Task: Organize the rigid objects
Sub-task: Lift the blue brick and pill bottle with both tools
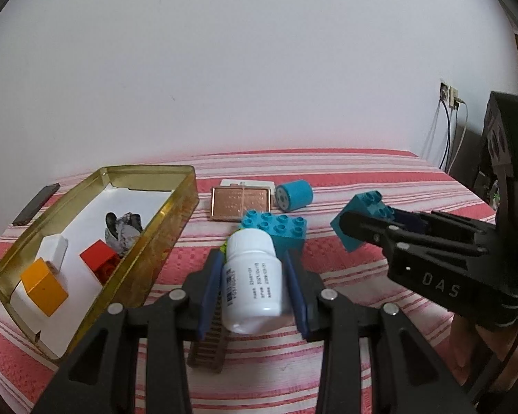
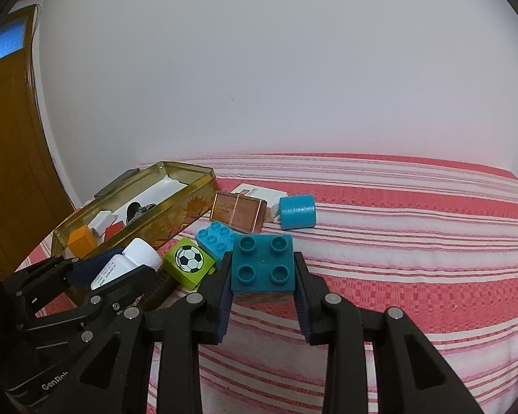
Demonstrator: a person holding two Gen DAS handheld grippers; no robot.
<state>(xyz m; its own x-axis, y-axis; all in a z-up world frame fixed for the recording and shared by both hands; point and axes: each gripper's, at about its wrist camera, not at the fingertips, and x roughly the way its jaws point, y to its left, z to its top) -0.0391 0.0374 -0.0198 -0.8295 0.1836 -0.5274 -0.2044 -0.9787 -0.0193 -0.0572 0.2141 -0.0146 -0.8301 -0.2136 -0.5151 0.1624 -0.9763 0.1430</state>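
Left tool (image 1: 255,276) pinches a white bottle (image 1: 252,279) right of the tin (image 1: 148,241); right tool (image 2: 263,276) pinches a teal brick (image 2: 263,264), further right of the tin.

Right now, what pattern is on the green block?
A black-and-white football on the lime-green block, clearest in the right wrist view.

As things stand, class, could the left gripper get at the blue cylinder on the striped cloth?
Probably not yet. The left gripper is shut on the white bottle, so its jaws are taken. The blue cylinder lies beyond the teal brick, which stands in the straight path.
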